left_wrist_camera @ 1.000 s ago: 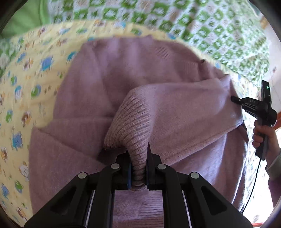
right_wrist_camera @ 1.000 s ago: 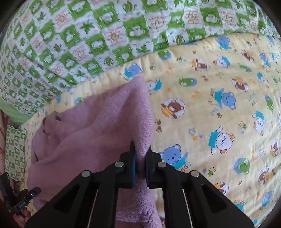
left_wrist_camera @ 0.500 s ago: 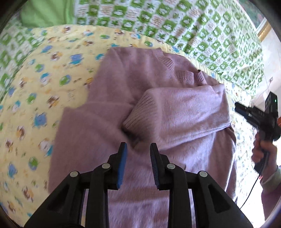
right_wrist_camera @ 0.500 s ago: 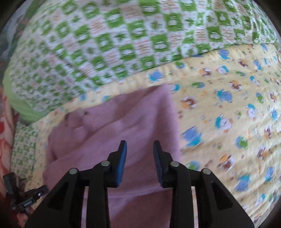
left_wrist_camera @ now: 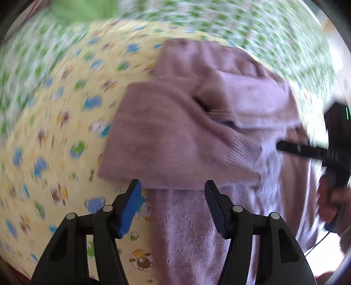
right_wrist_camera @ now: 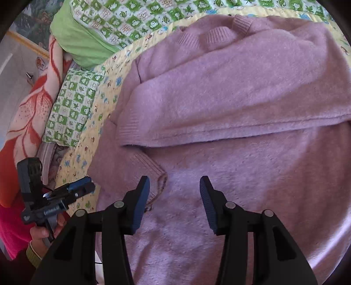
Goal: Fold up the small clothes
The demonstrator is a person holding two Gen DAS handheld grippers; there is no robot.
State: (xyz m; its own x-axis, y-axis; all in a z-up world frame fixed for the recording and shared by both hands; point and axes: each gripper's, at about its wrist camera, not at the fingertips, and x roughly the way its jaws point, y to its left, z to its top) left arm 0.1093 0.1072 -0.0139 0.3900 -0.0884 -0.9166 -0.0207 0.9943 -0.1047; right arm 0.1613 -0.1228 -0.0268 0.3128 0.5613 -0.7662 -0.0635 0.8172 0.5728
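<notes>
Sweater [right_wrist_camera: 219, 105] in lilac lies on the yellow bear-print blanket [left_wrist_camera: 54, 136], both sleeves folded across it. We see our left gripper [left_wrist_camera: 173, 206] and right gripper [right_wrist_camera: 174, 201] opening above it, holding nothing.

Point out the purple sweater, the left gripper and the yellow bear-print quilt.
purple sweater [right_wrist_camera: 219, 92]: right wrist view, folded-over sleeve.
left gripper [left_wrist_camera: 173, 208]: left wrist view, gap between opening jaws.
yellow bear-print quilt [left_wrist_camera: 54, 142]: left wrist view, bare patch.

A bedroom in a home: a bed spread with a yellow cartoon-bear sheet [left_wrist_camera: 54, 136], a green-and-white patchwork quilt [right_wrist_camera: 131, 19], a green pillow [right_wrist_camera: 81, 41] and a red floral blanket [right_wrist_camera: 26, 114].
</notes>
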